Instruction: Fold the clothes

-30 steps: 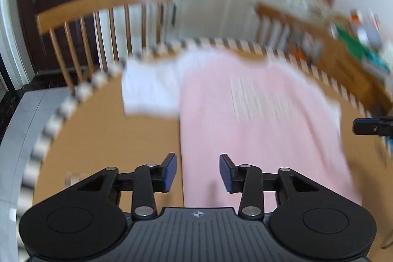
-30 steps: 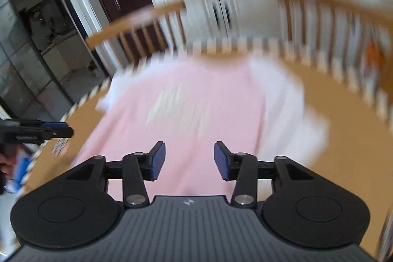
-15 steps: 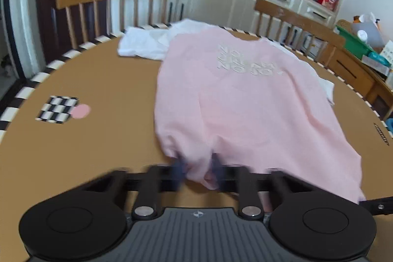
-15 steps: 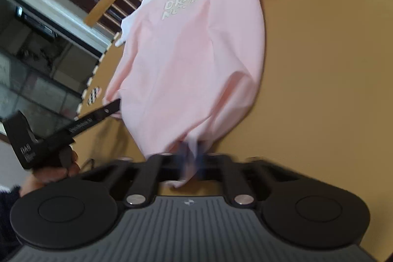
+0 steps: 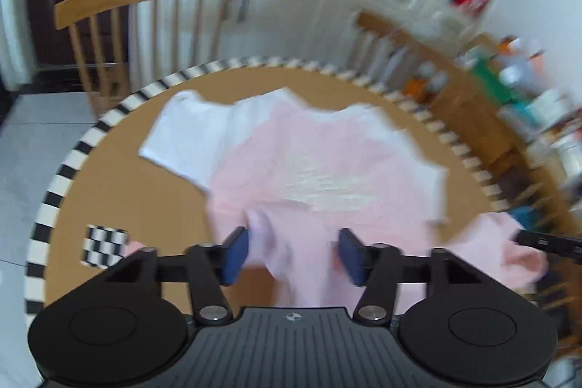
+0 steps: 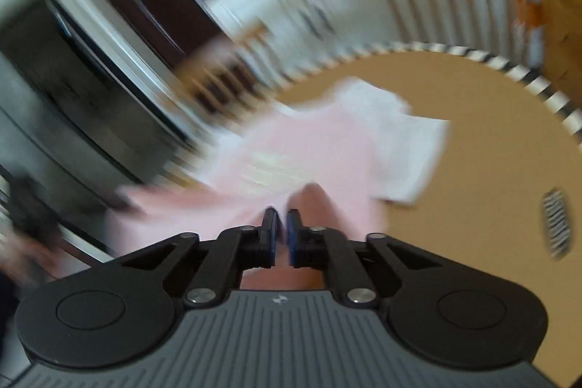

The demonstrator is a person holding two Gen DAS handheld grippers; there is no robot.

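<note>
Both grippers' fingers (image 5: 238, 255) apparently straddle pink shirt (image 5: 327, 177).

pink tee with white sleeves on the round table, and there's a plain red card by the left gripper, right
One thing is wrong: the card on the table beside the left hand-held gripper is black-and-white checkered, not plain red, as the left wrist view shows. The pink tee with white sleeves does lie on the round table.

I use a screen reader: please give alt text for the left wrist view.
The left gripper stands open over the hem of a pink T-shirt with white sleeves, spread on a round brown table; behind it, blurred wooden chairs.
</note>
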